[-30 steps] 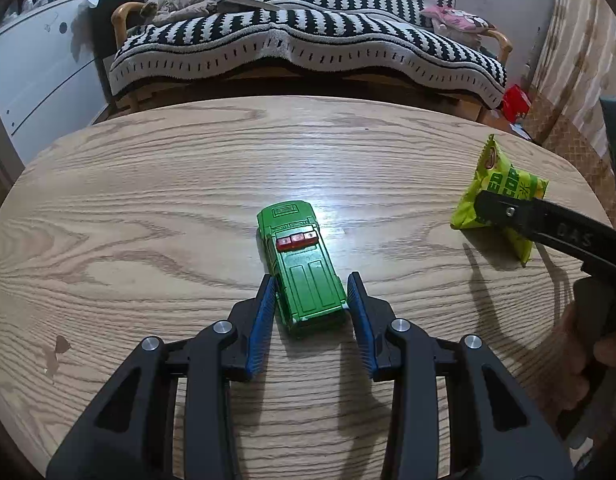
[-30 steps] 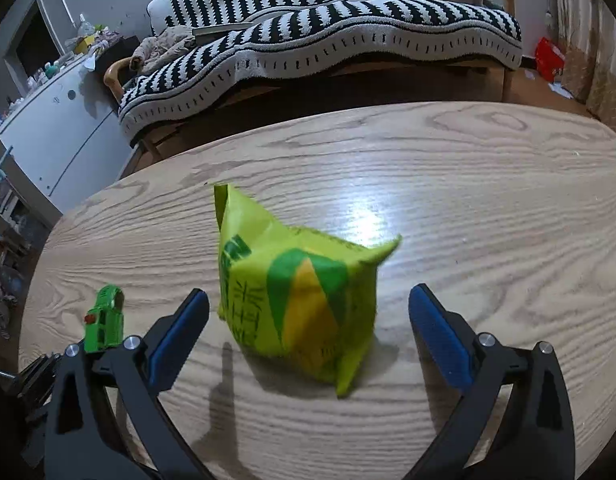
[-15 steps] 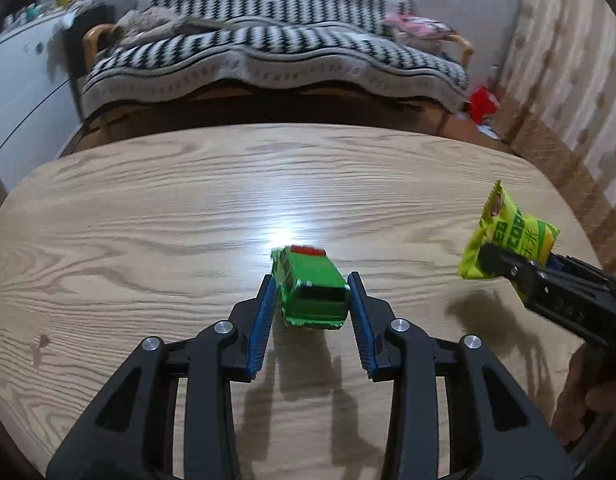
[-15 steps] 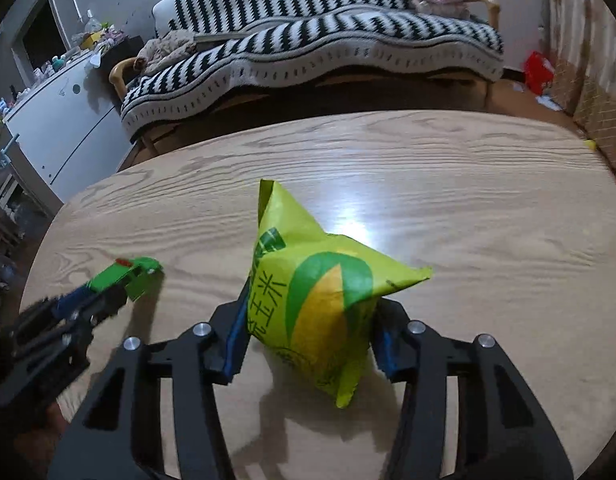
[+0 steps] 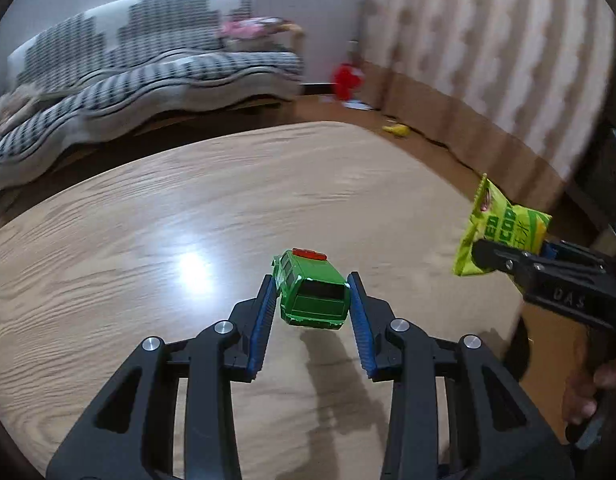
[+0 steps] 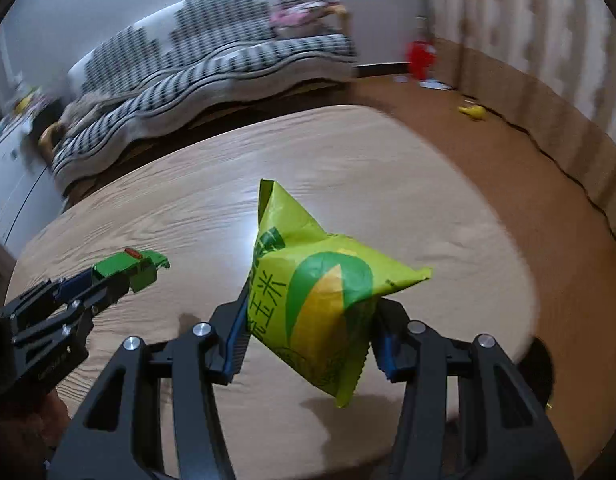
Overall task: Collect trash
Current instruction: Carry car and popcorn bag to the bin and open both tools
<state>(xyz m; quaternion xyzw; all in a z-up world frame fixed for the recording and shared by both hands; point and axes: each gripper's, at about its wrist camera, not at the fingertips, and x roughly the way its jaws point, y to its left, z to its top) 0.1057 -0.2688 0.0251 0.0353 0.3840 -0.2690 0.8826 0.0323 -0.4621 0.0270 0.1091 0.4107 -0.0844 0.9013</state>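
**Both items lifted off the bench**

Since the earlier frames, both hand-held grippers have risen clear of the bench (image 5: pixel 156 216). The left hand-held gripper (image 5: pixel 312 300) pinches the green toy car (image 5: pixel 312 294) between its blue pads. The right hand-held gripper (image 6: pixel 309 334) squeezes the yellow-green snack bag (image 6: pixel 319 296). Both seem airborne, shadows beneath. Beyond lies a striped sofa (image 6: pixel 212 64).

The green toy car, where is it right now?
The green toy car is clamped in the left hand-held gripper, lifted above the wooden table. In the right wrist view it sits left of the yellow snack bag.
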